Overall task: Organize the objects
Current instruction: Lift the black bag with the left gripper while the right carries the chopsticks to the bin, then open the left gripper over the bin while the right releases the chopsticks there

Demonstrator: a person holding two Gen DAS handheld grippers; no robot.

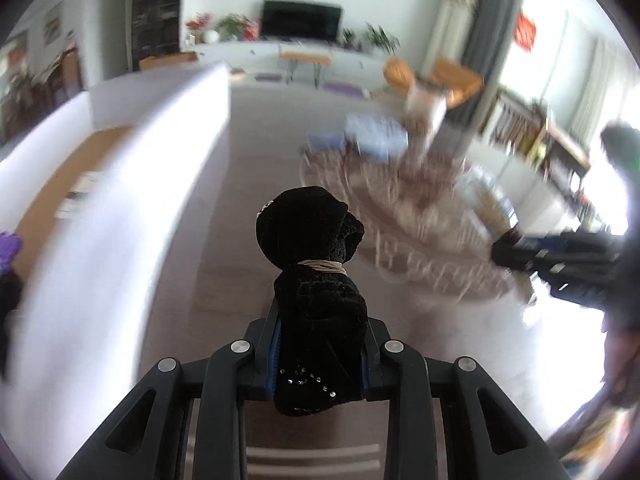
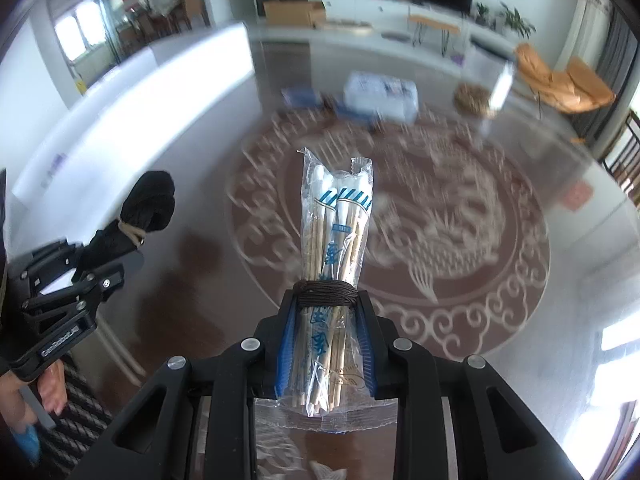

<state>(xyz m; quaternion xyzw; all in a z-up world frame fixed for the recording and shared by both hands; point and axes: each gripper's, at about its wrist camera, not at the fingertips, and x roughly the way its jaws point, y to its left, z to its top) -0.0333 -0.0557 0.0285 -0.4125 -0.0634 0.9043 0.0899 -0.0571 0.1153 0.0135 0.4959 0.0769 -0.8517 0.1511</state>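
Nearest the lens in the left wrist view, the left gripper [image 1: 320, 356] is clenched on a black velvet fabric bundle [image 1: 316, 280], bound at its middle by a tan elastic band [image 1: 322, 267] and set with small rhinestones at its lower end; the bundle stands up from between the blue-padded fingers and is clear of the floor. In the right wrist view, the right gripper [image 2: 326, 340] is clamped on a clear plastic packet of wooden chopsticks [image 2: 334, 248], wound with dark brown cord [image 2: 325, 293] just above the fingertips, its upper end standing free ahead of the jaws. Each gripper shows in the other's view, off to the side and apart, so the two loads do not touch. Beyond both grippers lie a round brown rug with a pale fish pattern [image 2: 460, 220], a white box with blue print [image 2: 380, 96] at its far edge, and a long white counter [image 2: 140, 120] to the left. Judgement: both items are picked up and carried, and the placing step is not yet done. The next move calls for choosing a destination, perhaps the white box, though that cannot be confirmed, and lowering each item before letting go. Blue printed characters run down the packet, too distorted to read; small lettering on the left gripper's body is also illegible
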